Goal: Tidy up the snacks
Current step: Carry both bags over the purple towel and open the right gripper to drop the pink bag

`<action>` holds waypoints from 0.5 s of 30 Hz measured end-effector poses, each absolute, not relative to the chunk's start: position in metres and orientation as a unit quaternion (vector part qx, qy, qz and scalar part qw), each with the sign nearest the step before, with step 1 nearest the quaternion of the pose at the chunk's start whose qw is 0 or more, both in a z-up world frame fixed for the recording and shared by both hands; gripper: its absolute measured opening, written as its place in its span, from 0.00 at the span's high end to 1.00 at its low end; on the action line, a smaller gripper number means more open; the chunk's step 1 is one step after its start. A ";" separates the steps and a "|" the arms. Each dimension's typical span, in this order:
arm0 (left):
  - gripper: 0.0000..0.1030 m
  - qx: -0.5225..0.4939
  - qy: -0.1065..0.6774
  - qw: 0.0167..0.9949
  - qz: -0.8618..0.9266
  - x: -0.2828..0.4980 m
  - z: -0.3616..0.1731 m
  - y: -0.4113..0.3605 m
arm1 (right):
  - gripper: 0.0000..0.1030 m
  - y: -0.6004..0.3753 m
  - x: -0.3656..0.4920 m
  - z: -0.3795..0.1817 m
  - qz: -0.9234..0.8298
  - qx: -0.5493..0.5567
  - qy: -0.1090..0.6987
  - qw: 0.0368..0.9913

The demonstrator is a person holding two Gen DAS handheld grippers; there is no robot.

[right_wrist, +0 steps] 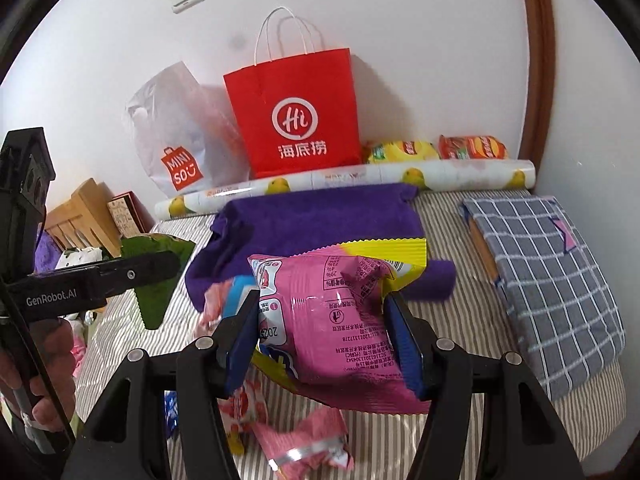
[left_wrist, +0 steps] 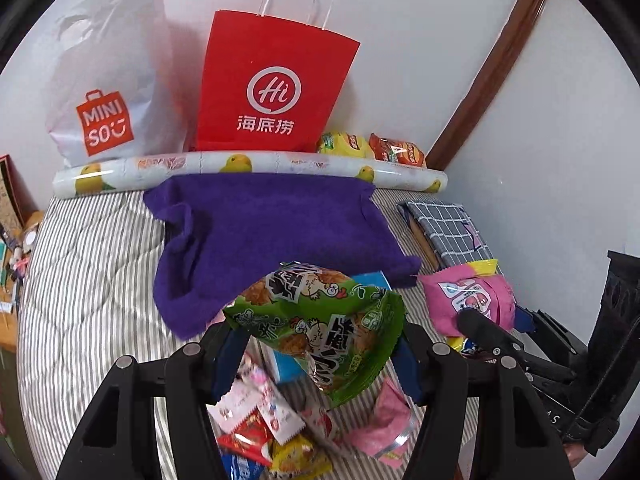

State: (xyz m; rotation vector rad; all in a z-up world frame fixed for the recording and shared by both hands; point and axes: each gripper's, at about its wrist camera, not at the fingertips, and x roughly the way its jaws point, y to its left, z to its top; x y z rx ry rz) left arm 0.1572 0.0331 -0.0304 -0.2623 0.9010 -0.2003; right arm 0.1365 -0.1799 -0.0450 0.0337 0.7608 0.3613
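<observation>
I had the left gripper [left_wrist: 316, 344] clamped on the green snack bag [left_wrist: 320, 320], lifted off the striped bed [left_wrist: 88, 272] so it cleared the loose snack pile [left_wrist: 276, 428] below. The right gripper [right_wrist: 320, 340] was closed on the pink snack bag [right_wrist: 332, 320], also held up, by its sides so it wouldn't slip. Both sat near the purple towel [left_wrist: 272, 232], probably the sorting spot. The red paper bag [left_wrist: 272, 84] stood upright at the wall, well behind.
</observation>
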 end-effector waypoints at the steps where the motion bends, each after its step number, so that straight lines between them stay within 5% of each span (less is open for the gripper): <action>1: 0.40 -0.125 0.433 0.888 -0.095 0.161 -0.029 0.033 | 0.41 -0.178 0.142 -0.044 0.176 0.016 0.368 0.913; 15: 0.40 -0.095 0.432 0.893 -0.087 0.231 -0.025 0.038 | 0.41 -0.163 0.233 -0.046 0.179 0.010 0.366 0.913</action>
